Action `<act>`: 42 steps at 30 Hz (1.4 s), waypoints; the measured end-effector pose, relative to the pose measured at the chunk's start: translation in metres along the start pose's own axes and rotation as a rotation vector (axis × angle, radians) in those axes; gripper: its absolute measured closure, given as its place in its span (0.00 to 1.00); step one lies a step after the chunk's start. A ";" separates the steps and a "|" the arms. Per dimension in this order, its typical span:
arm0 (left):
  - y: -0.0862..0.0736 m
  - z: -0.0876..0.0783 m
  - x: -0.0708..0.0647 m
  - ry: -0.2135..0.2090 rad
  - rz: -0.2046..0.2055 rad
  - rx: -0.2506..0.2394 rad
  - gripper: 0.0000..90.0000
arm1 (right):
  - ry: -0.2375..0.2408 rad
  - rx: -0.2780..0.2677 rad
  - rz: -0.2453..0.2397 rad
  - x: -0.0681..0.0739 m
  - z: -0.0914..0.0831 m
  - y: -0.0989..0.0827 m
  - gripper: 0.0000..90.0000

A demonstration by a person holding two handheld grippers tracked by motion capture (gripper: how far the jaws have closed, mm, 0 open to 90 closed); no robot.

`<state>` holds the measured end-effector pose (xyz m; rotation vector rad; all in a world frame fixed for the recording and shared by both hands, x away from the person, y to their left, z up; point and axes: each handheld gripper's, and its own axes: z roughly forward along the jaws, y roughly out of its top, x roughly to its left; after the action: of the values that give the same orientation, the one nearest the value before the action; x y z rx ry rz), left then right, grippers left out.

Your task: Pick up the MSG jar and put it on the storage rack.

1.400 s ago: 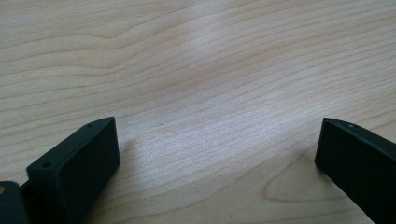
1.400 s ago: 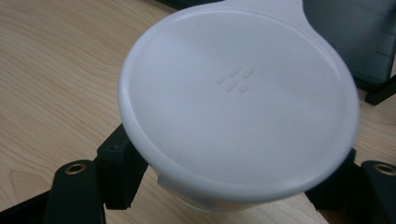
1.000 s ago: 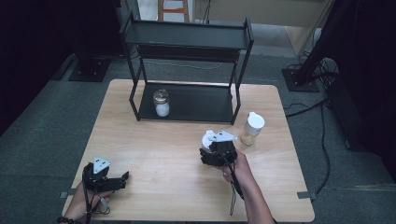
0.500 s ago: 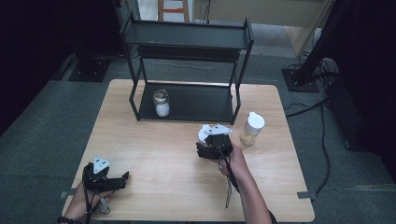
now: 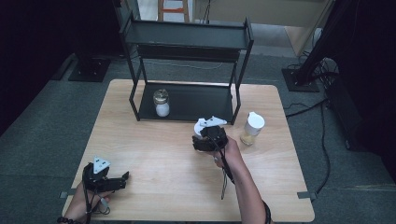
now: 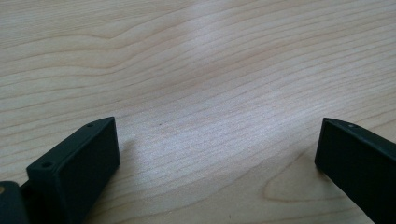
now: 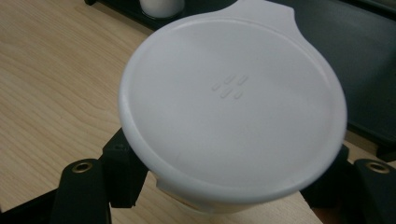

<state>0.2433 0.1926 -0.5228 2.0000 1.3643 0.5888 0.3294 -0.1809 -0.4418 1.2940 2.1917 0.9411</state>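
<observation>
My right gripper (image 5: pixel 208 139) is shut on a white-lidded container (image 7: pixel 233 107), held just above the wooden table (image 5: pixel 163 191) in front of the black rack (image 5: pixel 187 39). The black fingers (image 7: pixel 122 175) press on the container's sides under the round white lid. At the table's front left corner lies my left gripper (image 5: pixel 122 178), open; in the left gripper view its jaws stand wide apart over bare wood, with nothing between them (image 6: pixel 217 149).
A glass jar with a gold lid (image 5: pixel 161 103) stands on the rack's bottom shelf, at its left. A white-capped jar of tan contents (image 5: pixel 252 129) stands on the table to the right of my right gripper. Cables and dark stands lie on the floor around.
My right gripper has carried the white-lidded container a little to the left and toward the rack. The left gripper has stayed where it was.
</observation>
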 end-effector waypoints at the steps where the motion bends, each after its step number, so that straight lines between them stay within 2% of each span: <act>1: 0.000 0.000 0.000 0.000 0.000 0.000 0.00 | -0.001 0.001 -0.003 0.000 0.001 0.002 0.33; 23: 0.000 0.000 0.000 0.000 0.002 0.002 0.00 | -0.014 0.006 0.002 -0.009 0.021 0.025 0.33; 42: 0.000 0.000 0.000 -0.001 0.003 0.003 0.00 | -0.053 0.021 0.009 -0.020 0.041 0.044 0.33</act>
<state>0.2430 0.1928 -0.5226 2.0043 1.3629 0.5877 0.3915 -0.1698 -0.4373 1.3244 2.1621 0.8797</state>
